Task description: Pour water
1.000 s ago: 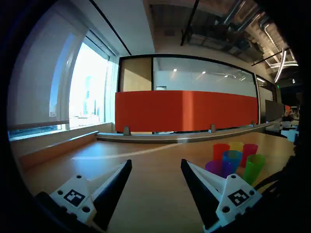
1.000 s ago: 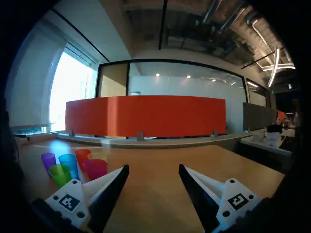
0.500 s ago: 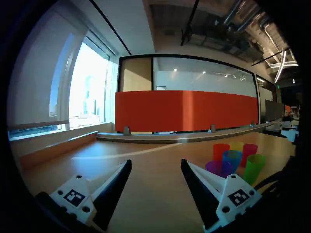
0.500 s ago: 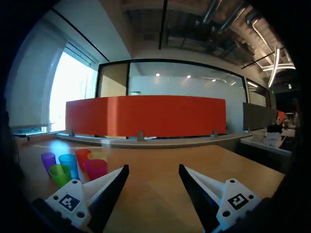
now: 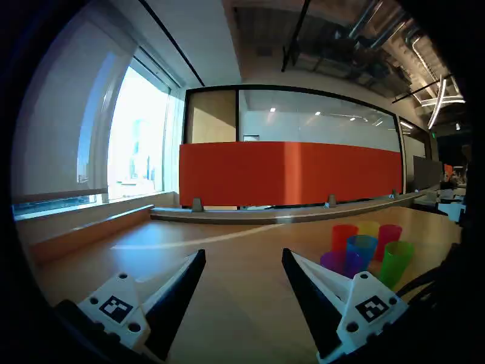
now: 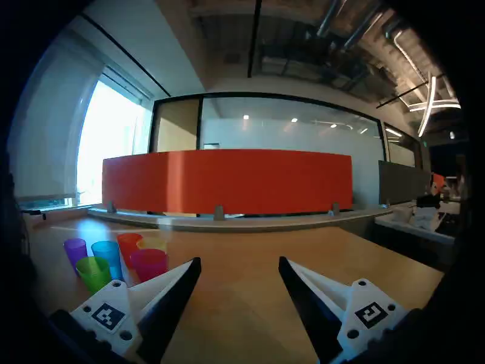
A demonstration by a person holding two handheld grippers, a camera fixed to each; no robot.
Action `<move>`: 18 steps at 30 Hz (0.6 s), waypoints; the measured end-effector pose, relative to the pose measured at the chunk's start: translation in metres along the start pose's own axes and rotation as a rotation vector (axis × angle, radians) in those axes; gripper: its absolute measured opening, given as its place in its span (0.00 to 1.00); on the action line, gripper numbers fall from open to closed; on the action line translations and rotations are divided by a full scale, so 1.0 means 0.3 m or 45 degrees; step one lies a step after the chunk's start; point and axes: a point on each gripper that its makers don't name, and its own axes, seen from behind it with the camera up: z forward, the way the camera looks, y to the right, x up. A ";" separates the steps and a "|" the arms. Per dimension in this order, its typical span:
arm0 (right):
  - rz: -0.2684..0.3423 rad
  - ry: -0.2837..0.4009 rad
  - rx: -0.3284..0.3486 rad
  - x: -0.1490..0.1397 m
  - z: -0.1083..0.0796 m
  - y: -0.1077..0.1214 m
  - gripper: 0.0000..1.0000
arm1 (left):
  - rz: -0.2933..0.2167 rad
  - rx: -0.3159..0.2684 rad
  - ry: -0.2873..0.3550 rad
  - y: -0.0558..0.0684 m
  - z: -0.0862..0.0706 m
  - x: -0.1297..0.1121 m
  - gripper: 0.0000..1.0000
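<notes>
The pouring looks not yet begun. The left gripper (image 5: 242,252) and right gripper (image 6: 239,259) hang wide open and empty over the table (image 5: 242,315). The coloured cups (image 5: 362,247) stand untouched between them.

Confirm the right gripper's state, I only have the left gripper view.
Observer: The right gripper is open and holds nothing.
Operator: Where are the cups from its side?
Observer: The cups are bunched to its left; the pink cup is nearest it.
Operator: The purple one is half hidden here.
Observer: In the right gripper view the purple cup stands in plain sight at the bunch's far left.
</notes>
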 end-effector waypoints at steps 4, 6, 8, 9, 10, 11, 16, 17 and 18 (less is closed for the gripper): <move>-0.001 -0.005 -0.003 -0.005 -0.004 0.001 0.99 | -0.005 -0.003 -0.005 -0.001 -0.001 -0.003 0.93; -0.001 -0.013 -0.002 -0.007 -0.006 0.000 0.99 | -0.008 -0.002 -0.016 -0.004 -0.003 -0.007 0.93; -0.001 -0.021 0.001 -0.007 -0.007 -0.001 0.99 | -0.009 -0.001 -0.031 -0.009 -0.005 -0.012 0.93; -0.002 -0.018 0.003 0.002 -0.007 -0.003 0.99 | -0.008 -0.001 -0.032 -0.010 -0.005 -0.006 0.93; -0.003 -0.015 0.005 0.010 -0.007 -0.004 0.99 | -0.008 -0.002 -0.034 -0.011 -0.005 -0.001 0.93; -0.004 -0.012 0.007 0.019 -0.007 -0.005 0.99 | -0.007 -0.003 -0.035 -0.012 -0.005 0.004 0.93; -0.012 -0.007 0.022 0.075 -0.003 -0.017 0.99 | -0.021 -0.018 -0.014 -0.010 0.000 0.067 0.93; -0.014 -0.009 0.025 0.085 -0.002 -0.019 0.99 | -0.024 -0.022 -0.010 -0.008 0.001 0.080 0.93; -0.015 -0.011 0.028 0.097 0.000 -0.022 0.99 | -0.025 -0.029 -0.009 -0.005 0.003 0.094 0.93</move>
